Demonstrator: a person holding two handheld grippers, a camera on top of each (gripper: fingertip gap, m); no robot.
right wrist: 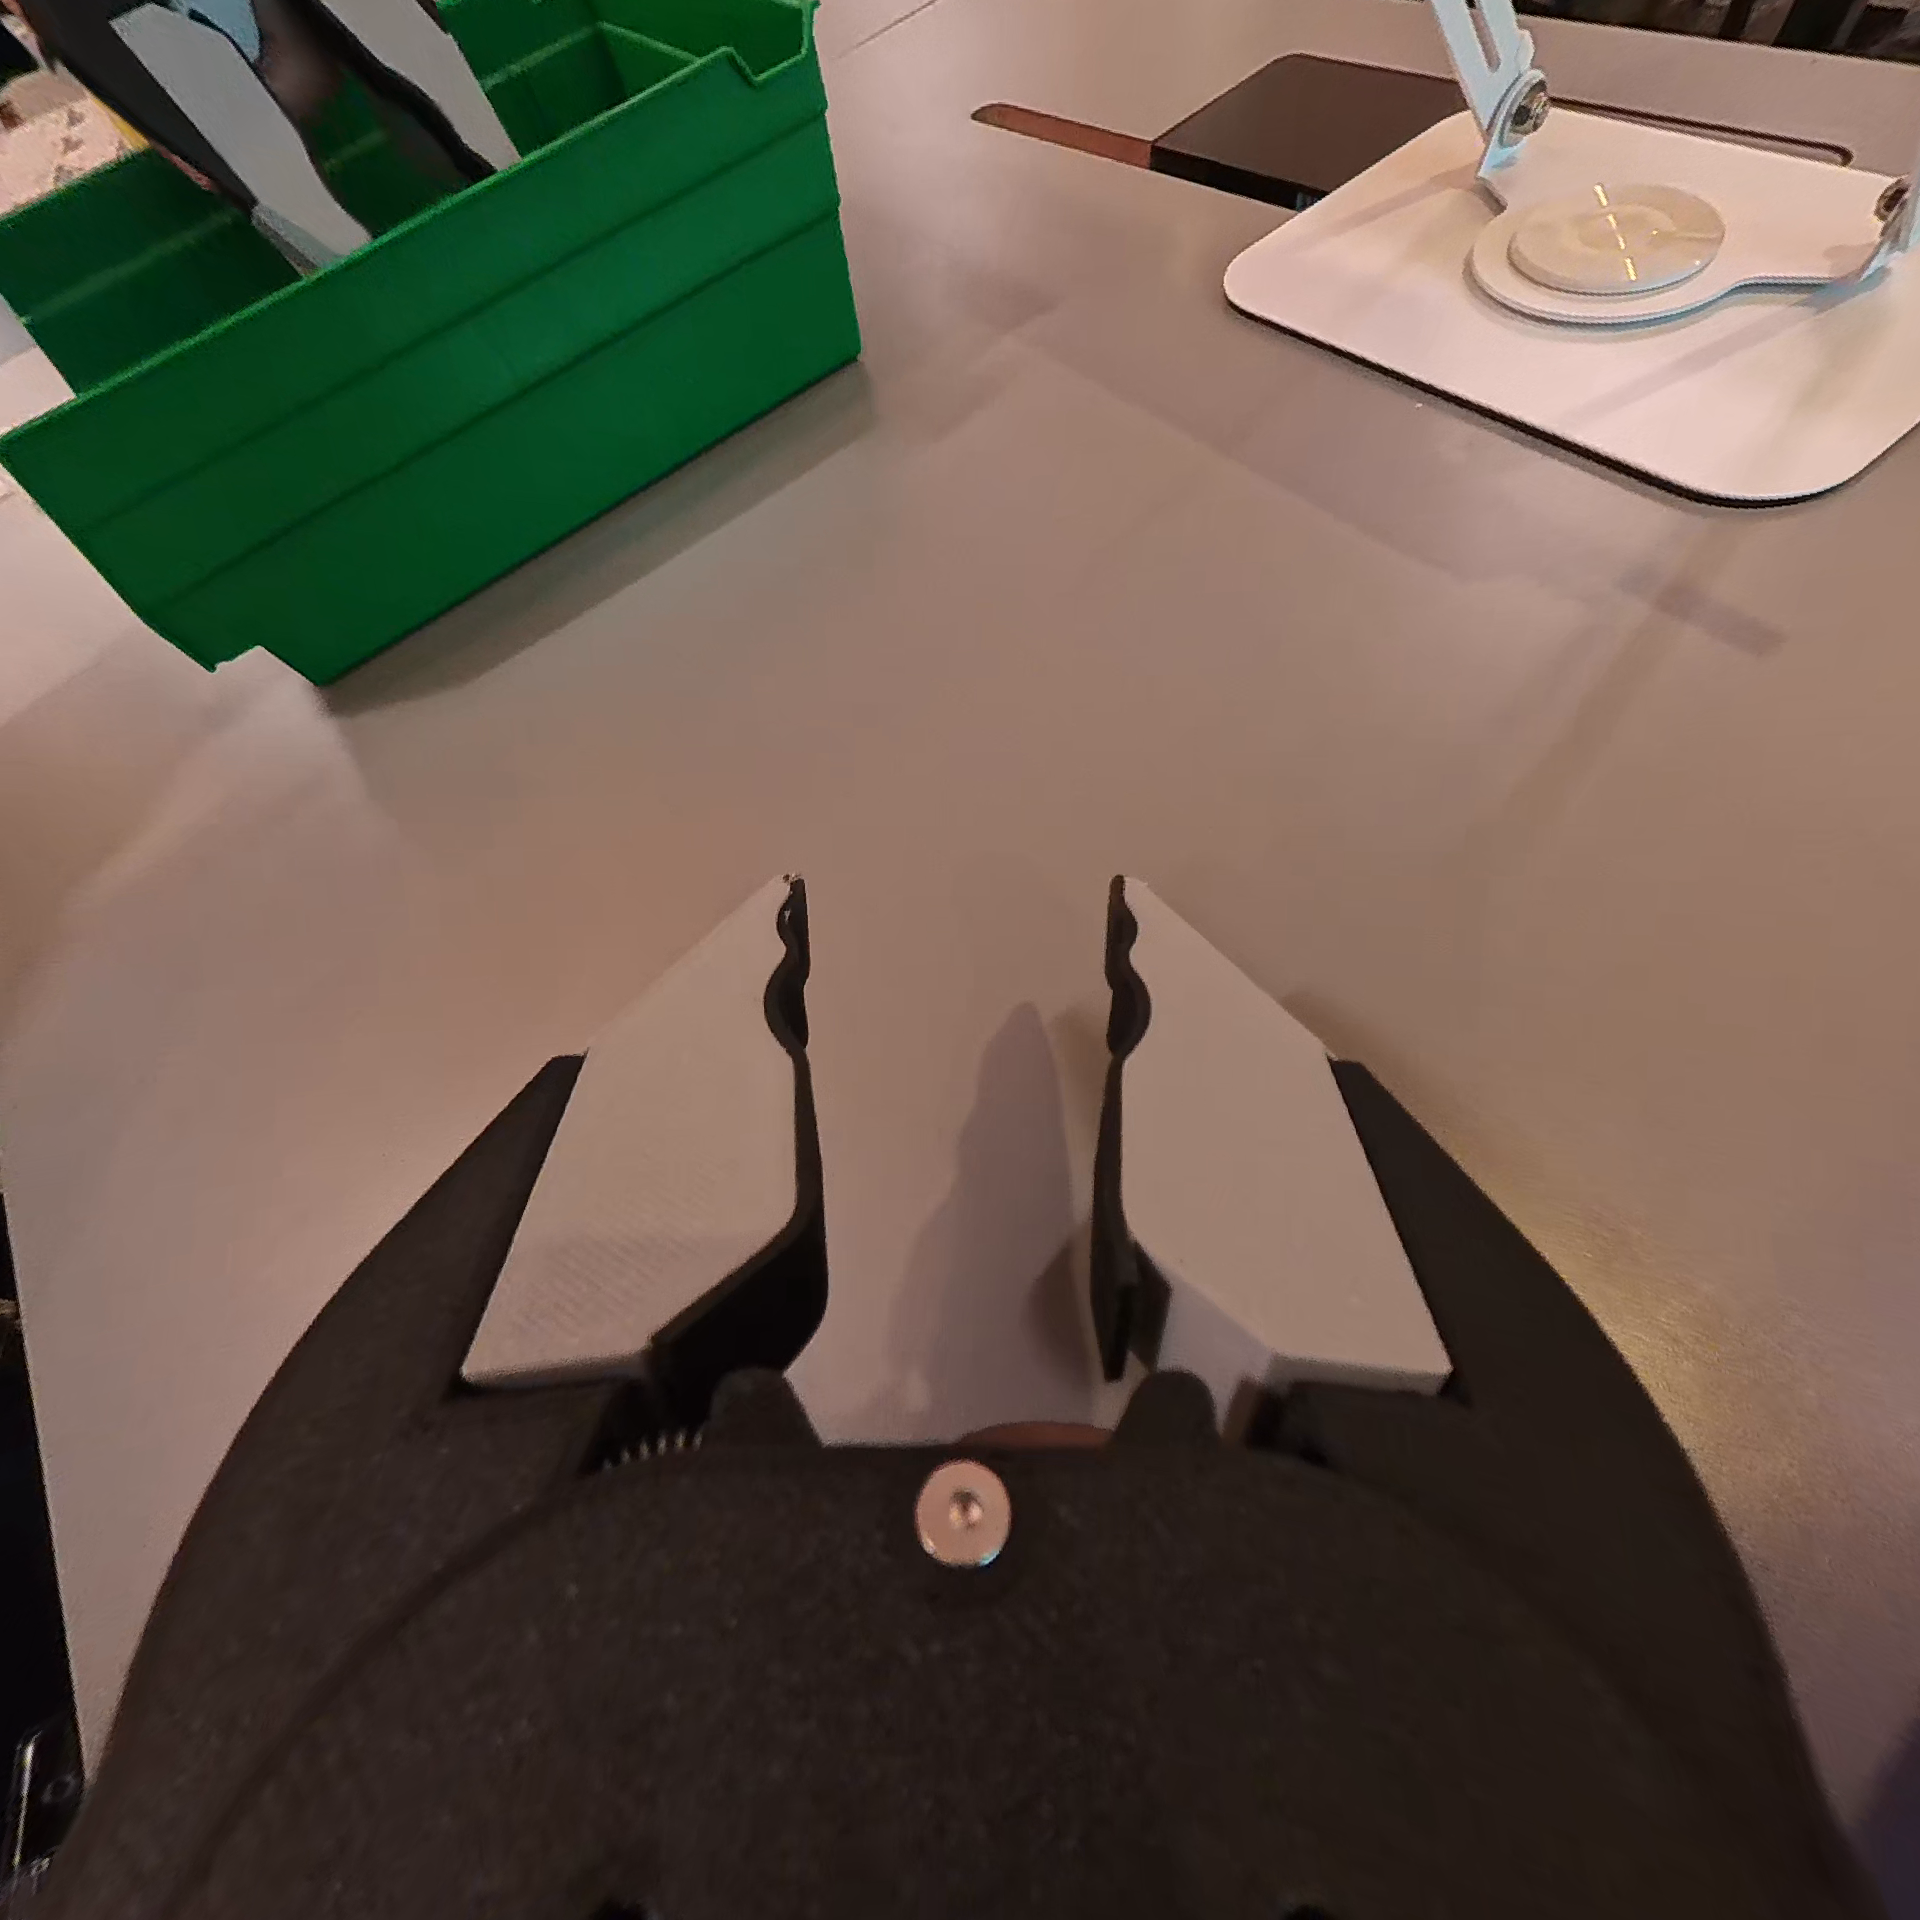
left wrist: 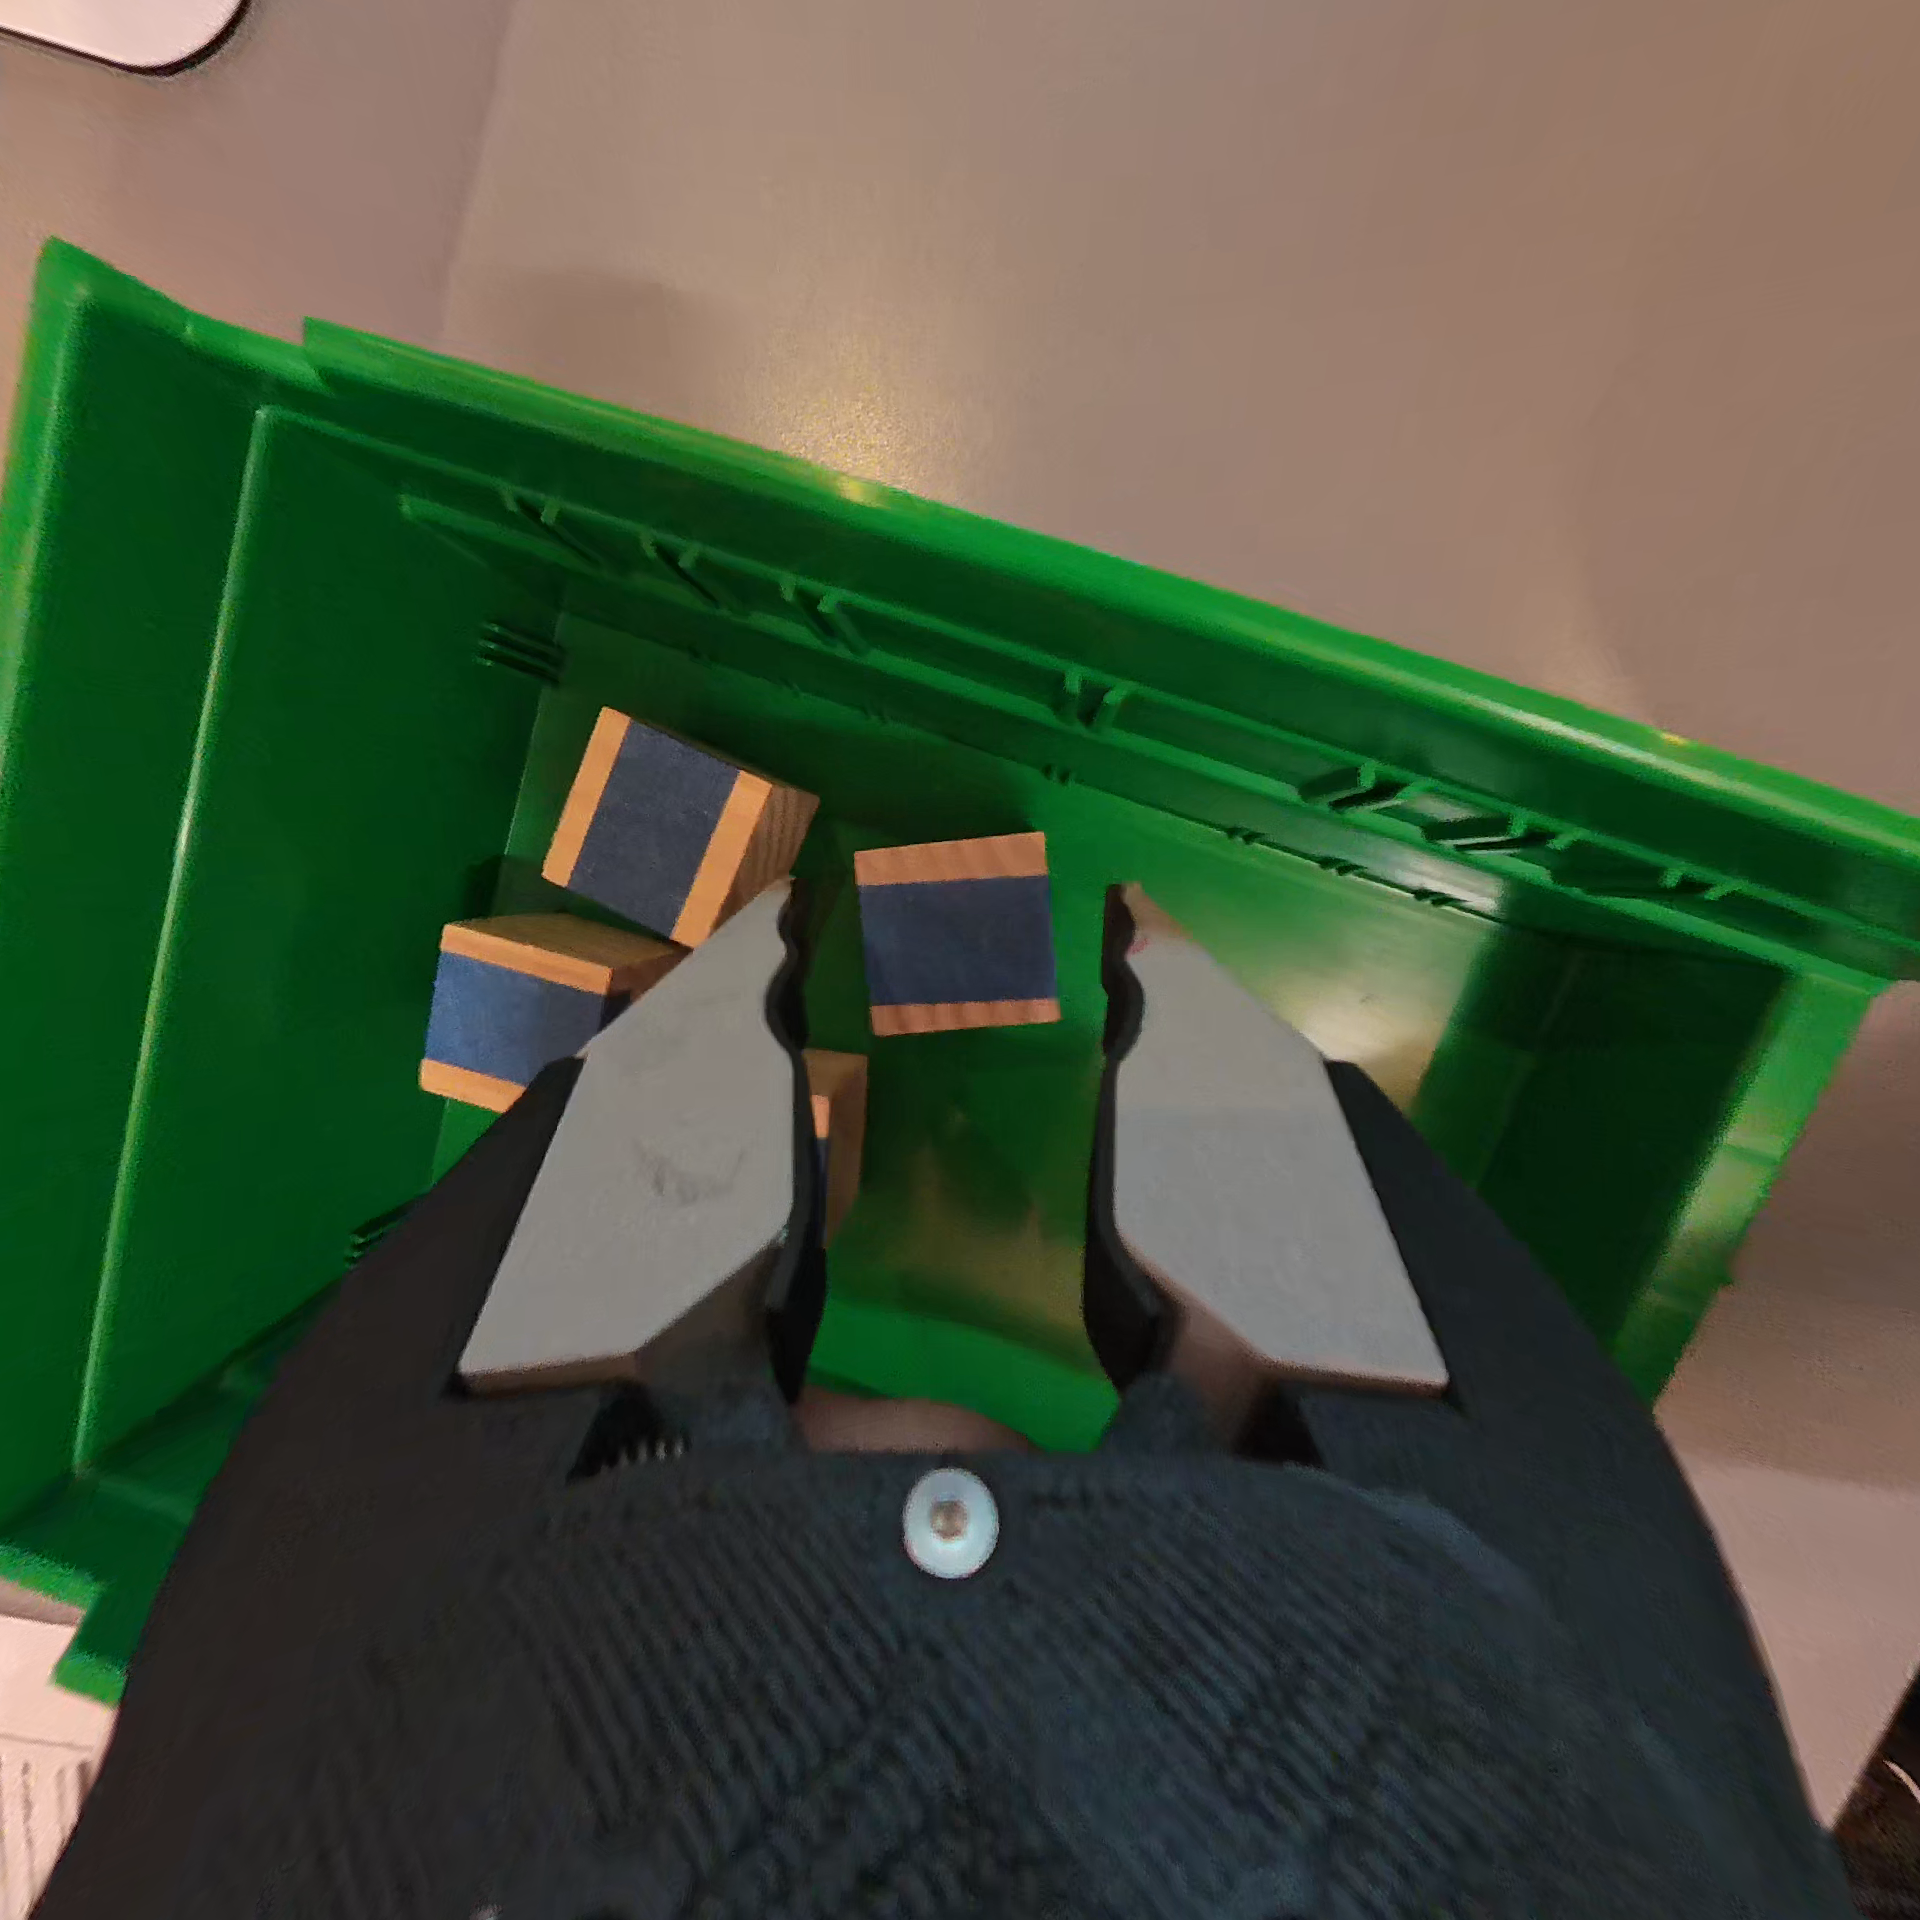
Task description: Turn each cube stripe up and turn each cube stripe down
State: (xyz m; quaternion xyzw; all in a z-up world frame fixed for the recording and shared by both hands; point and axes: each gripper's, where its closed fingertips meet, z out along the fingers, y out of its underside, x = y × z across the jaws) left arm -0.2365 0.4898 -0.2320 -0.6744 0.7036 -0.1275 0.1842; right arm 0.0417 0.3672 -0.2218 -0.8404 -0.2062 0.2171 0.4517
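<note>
Blue-striped tan cubes [left wrist: 956,935] in a green bin [left wrist: 312,831].

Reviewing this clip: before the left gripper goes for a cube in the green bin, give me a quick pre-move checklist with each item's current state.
1. Left gripper open, nothing between its fingers: ok.
2. Target cube lies inside the green bin, in line with the finger gap, blue stripe facing the camera: ok.
3. Target stands apart from the two cubes at left: ok.
4. Fourth cube is mostly hidden behind the left finger; its stripe side: cannot tell.
5. Right gripper open, empty, over bare table, away from the bin: ok.
6. Height of the fingertips above the target: cannot tell.
</note>
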